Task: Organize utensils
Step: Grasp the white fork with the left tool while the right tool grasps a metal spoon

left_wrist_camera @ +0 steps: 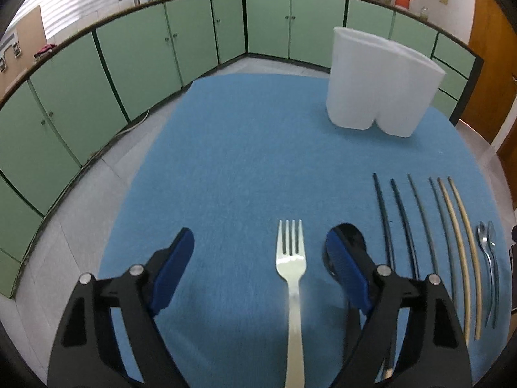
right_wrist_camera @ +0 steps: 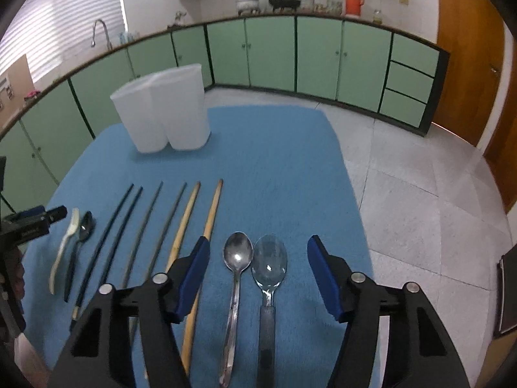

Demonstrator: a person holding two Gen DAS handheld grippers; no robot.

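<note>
Basically: fork (left_wrist_camera: 290,278) thin, stiff, slick metal, flat near mat's (left_wrist_camera: 226,161) front edge; pinch handle. Left gripper (left_wrist_camera: 260,255), right gripper (right_wrist_camera: 255,268) both open, empty.

The fork (left_wrist_camera: 290,278) runs off the picture's edge at 6 o'clock, handle end unseen. A black spoon (left_wrist_camera: 352,236) at 3 o'clock of it is mostly hidden behind the left hand-held gripper's (left_wrist_camera: 261,268) finger. Both spoons' (right_wrist_camera: 237,258) handles leave the frame at 6 o'clock.
</note>
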